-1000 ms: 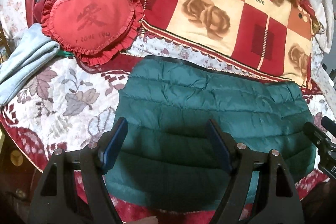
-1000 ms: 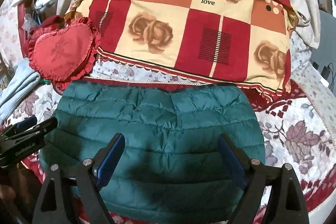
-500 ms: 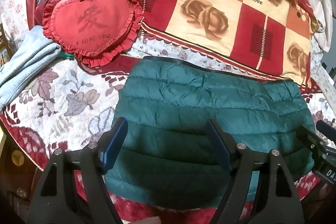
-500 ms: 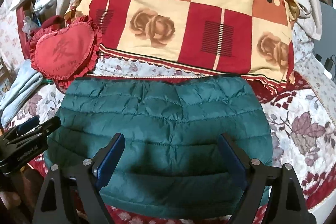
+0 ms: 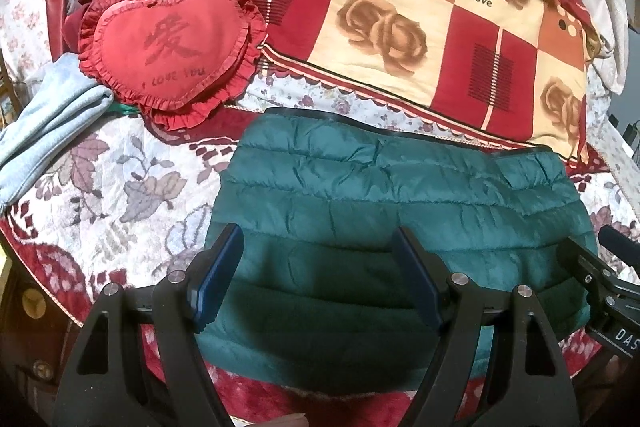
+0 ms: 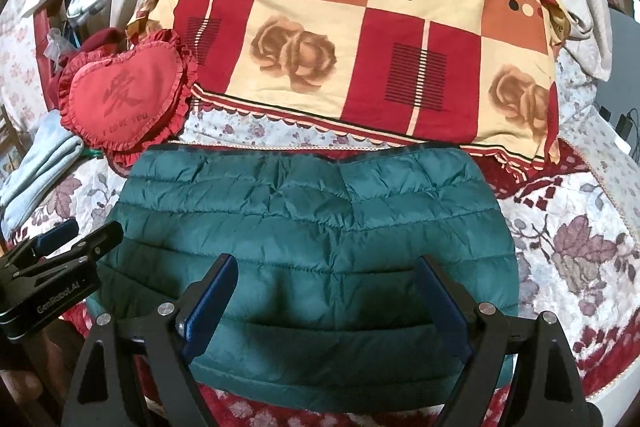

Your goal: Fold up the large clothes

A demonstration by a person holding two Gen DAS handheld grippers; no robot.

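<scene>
Green jacket (image 6: 312, 227) near edge behind claws

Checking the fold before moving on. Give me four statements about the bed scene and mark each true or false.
1. The green puffer jacket lies folded flat on the floral bedspread. True.
2. The left tongs are clamped on the jacket. False: they stand open, holding nothing.
3. The heart-shaped cushion is blue. False: it is red.
4. The right tongs are open and empty. True.
</scene>
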